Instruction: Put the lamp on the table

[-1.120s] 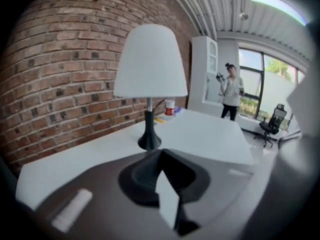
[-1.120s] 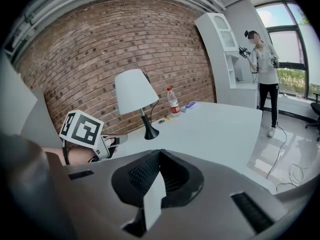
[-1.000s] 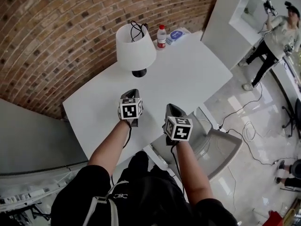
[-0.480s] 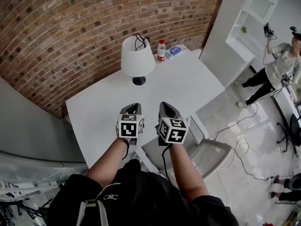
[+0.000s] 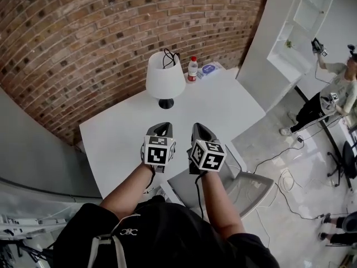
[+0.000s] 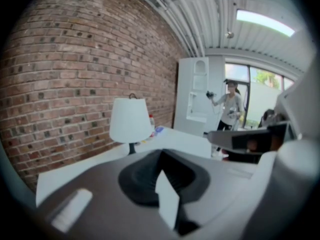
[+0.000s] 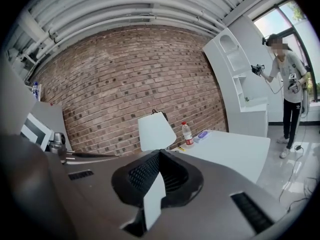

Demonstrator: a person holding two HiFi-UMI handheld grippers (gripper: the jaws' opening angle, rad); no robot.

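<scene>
The white rectangular table (image 5: 111, 144) is seen standing against the red brick wall (image 5: 83, 32). The left gripper (image 5: 160, 129) is held above the table's near edge, its jaws pressed together with nothing between them. The white lamp with a cone shade and a black round foot (image 5: 165, 78) is found upright on the far part of the table, well apart from both grippers, so the placing is judged done. Just right of it, a clear plastic bottle with a red cap (image 5: 193, 69) is seen. The right gripper (image 5: 199, 130) is held just beside the left, likewise closed and empty; little is judged left beyond drawing back.
</scene>
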